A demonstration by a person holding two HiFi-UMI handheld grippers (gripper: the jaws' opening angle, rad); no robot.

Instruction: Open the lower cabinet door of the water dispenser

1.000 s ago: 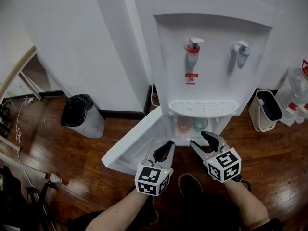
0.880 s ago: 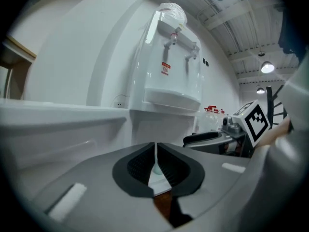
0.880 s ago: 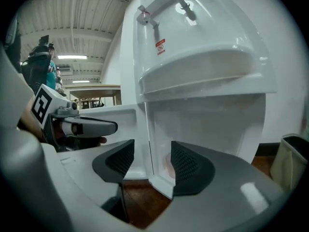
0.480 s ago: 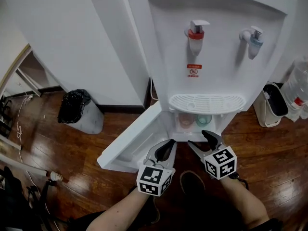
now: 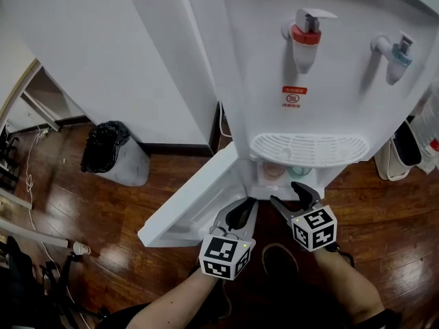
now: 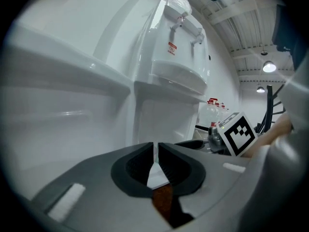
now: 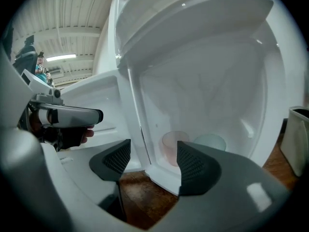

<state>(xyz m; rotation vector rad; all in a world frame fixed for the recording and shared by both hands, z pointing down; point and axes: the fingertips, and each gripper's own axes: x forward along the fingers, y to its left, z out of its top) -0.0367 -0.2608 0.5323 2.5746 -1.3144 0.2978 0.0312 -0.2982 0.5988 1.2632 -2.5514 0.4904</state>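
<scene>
Lower cabinet door already wide open, task apparently done; left gripper pinched shut, right gripper just spread, empty.

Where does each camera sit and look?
Head view: on the person's head, looking down at the water dispenser and open door; forearms, left tool and right tool show.
Left gripper view: on the left tool, facing the door's inside; right tool's cube shows.
Right gripper view: on the right tool, facing cups inside the cabinet; left tool shows.
Shared: every view sees the dispenser.
</scene>
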